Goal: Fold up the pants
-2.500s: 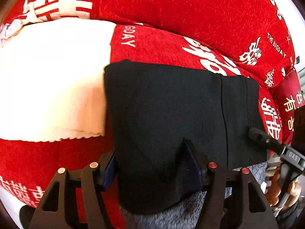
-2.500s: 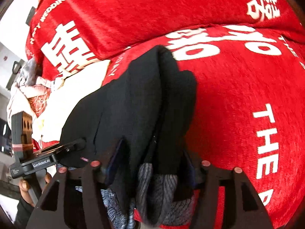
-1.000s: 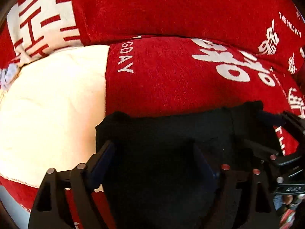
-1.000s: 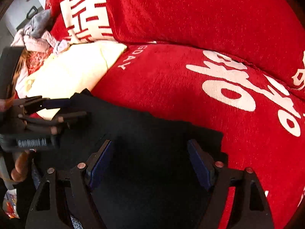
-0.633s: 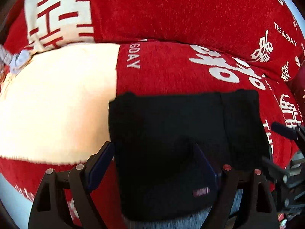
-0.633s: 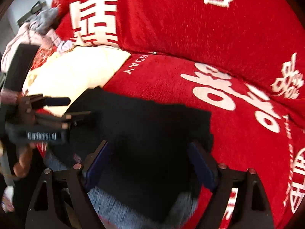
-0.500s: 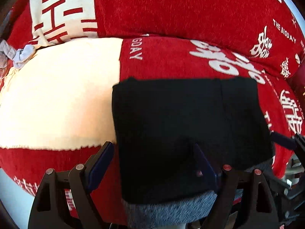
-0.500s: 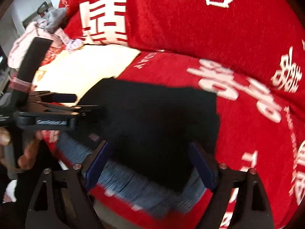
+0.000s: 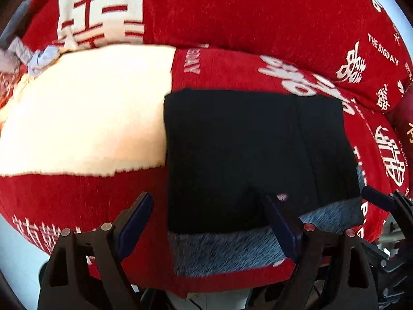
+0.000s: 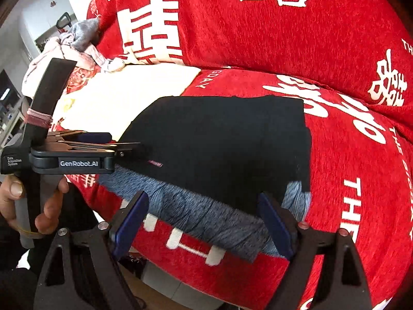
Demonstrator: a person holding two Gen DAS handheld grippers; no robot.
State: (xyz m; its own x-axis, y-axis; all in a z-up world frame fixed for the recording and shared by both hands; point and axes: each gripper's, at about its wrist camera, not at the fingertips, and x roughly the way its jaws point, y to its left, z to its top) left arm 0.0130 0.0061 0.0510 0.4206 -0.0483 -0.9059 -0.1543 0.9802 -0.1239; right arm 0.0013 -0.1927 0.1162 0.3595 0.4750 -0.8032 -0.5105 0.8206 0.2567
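On the red sofa cover the folded black pants lie flat, long axis across, grey lining toward the tongs. Left gripper and right gripper are spread, apparently grasping nothing; the right's jaws have just been opening.

Folded black pants lie flat on the red sofa (grey lining showing), right gripper gaping empty above.

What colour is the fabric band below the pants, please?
Heathered blue-grey, on the band; clearest in the right wrist view.
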